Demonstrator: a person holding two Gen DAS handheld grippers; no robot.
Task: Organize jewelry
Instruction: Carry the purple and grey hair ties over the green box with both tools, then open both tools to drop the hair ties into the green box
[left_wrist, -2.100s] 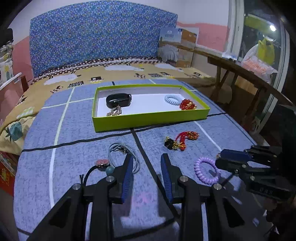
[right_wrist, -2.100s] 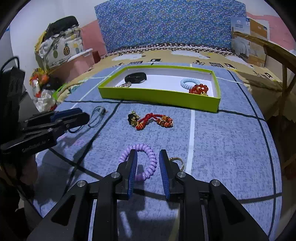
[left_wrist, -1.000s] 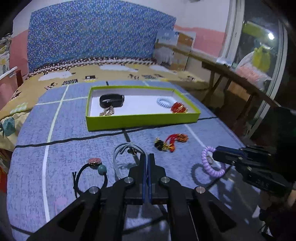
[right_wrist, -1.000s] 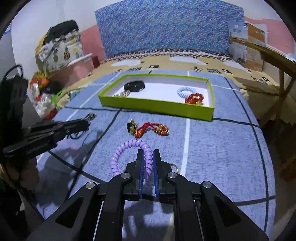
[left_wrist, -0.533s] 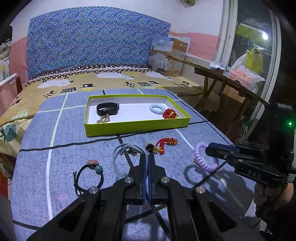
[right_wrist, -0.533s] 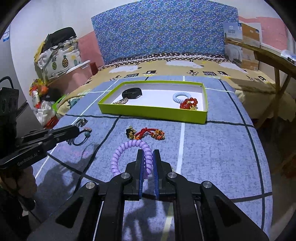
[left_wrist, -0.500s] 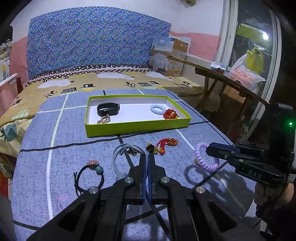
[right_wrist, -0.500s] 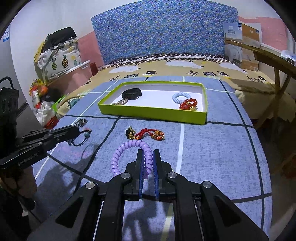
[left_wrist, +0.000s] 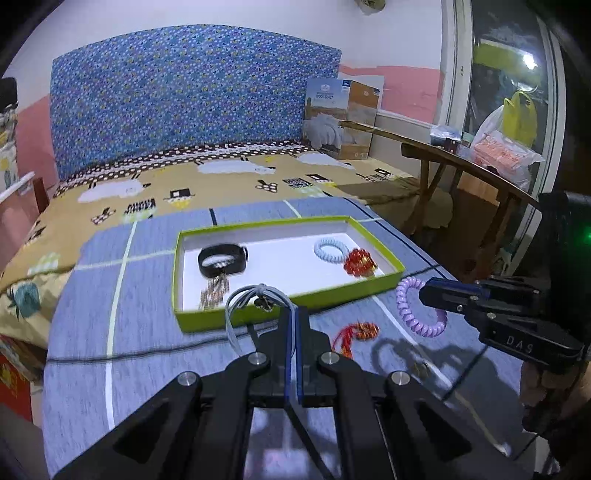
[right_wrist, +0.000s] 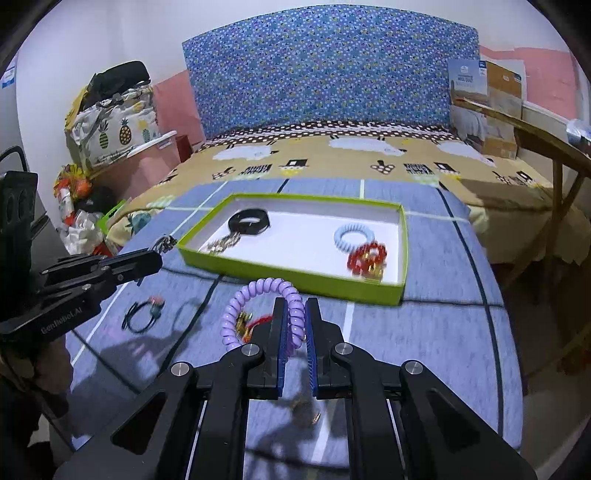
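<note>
My left gripper is shut on a grey-white cord loop, which hangs in the air just before the green tray's front wall. My right gripper is shut on a purple spiral hair tie, also lifted, near the tray. The tray holds a black band, a gold chain, a pale blue spiral tie and red beads. In the left wrist view the right gripper carries the purple tie.
A red-and-gold tassel piece, a black hair tie with beads and a small gold ring lie on the blue-grey blanket. A wooden table stands to the right of the bed. Bags are piled at the left.
Both grippers closed on their pieces, then rose and moved forward toward the tray. The cord loop and the purple tie have come off the blanket with them.
</note>
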